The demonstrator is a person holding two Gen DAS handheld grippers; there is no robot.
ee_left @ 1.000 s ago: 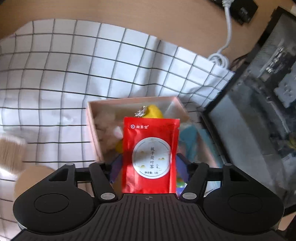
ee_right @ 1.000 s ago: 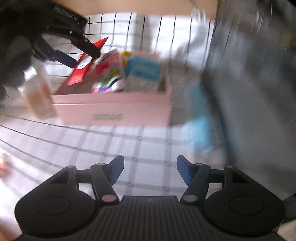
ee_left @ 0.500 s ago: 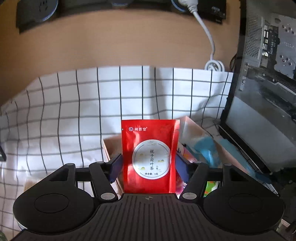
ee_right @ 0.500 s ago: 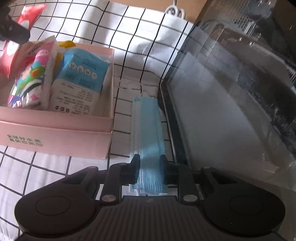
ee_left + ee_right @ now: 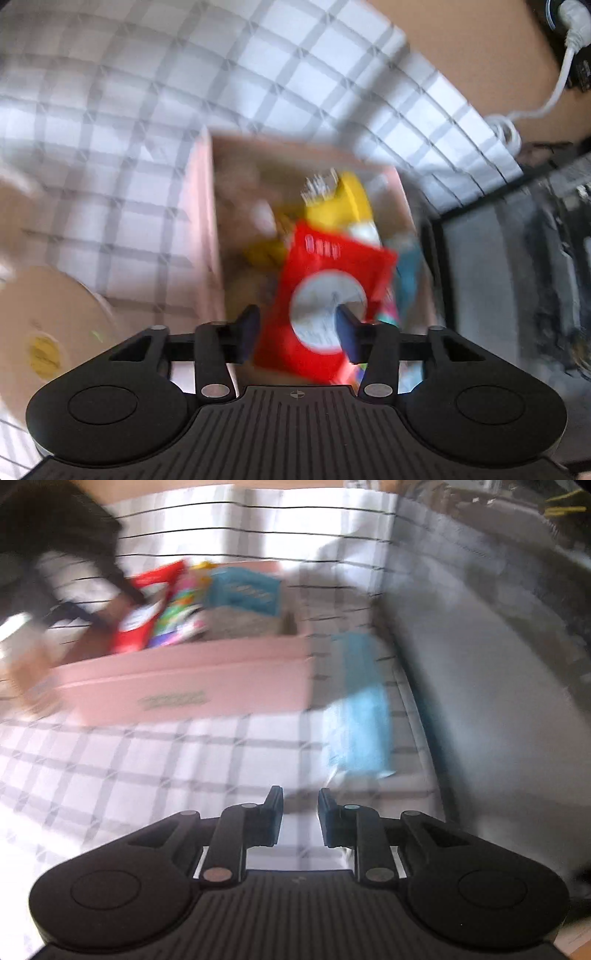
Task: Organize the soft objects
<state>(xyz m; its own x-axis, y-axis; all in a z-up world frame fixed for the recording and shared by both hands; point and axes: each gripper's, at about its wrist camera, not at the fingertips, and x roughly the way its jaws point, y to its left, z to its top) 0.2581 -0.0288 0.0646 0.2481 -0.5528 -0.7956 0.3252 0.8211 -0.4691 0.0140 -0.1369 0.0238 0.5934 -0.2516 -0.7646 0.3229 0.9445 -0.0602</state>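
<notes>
**Left wrist view: red pouch over the box, mask left outside**

Left wrist view shows the left hand-held gripper [image 5: 293,326] above the pink box [image 5: 201,236], jaws closing, the red pouch [image 5: 325,295] tilted between them; contact is too blurred to judge. Its label is unreadable. The right hand-held gripper [image 5: 300,819] stands narrow and empty, while the blue mask [image 5: 360,705] lies beside the box, not yet stowed.

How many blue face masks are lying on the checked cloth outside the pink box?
1. The blue face mask lies flat on the checked cloth, to the right of the pink box. The view is blurred, so others may be hidden.
</notes>
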